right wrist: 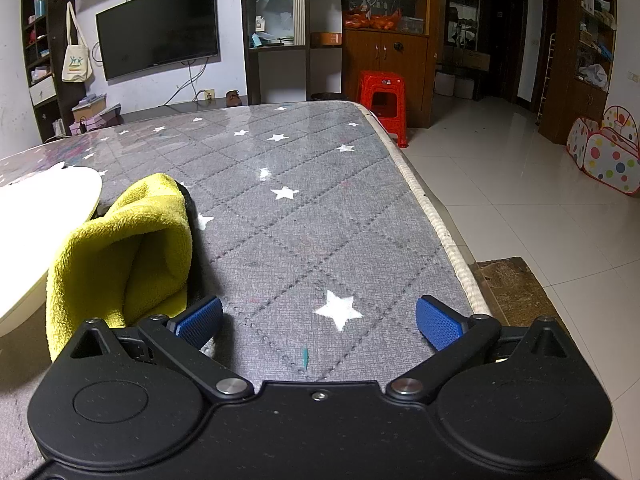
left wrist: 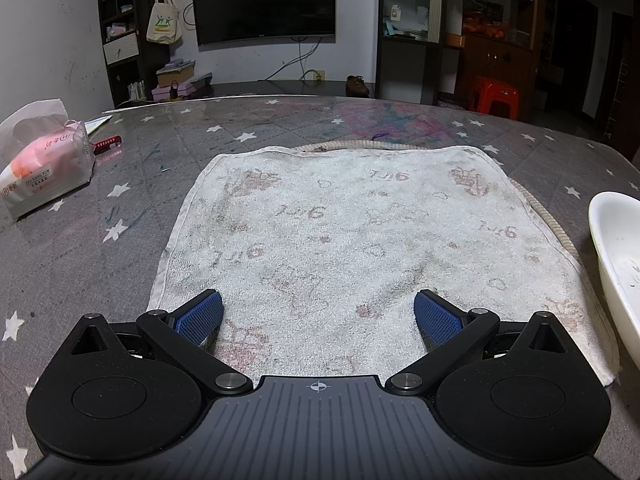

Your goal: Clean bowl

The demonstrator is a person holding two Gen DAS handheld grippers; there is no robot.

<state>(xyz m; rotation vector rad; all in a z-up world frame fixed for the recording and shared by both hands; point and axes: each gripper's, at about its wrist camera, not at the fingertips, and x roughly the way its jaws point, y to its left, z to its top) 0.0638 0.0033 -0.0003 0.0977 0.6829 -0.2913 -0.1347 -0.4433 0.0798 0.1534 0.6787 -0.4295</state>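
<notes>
A white bowl sits at the right edge of the left wrist view, beside a stained white towel spread flat on the table. My left gripper is open and empty, just above the towel's near part. In the right wrist view the same bowl shows at the left edge, with a yellow cloth bunched against its right side. My right gripper is open and empty above the grey star-patterned table cover; its left finger is close to the yellow cloth.
A pink tissue pack lies at the table's far left, with a red pen behind it. The table's right edge drops to a tiled floor. A red stool stands beyond the far corner.
</notes>
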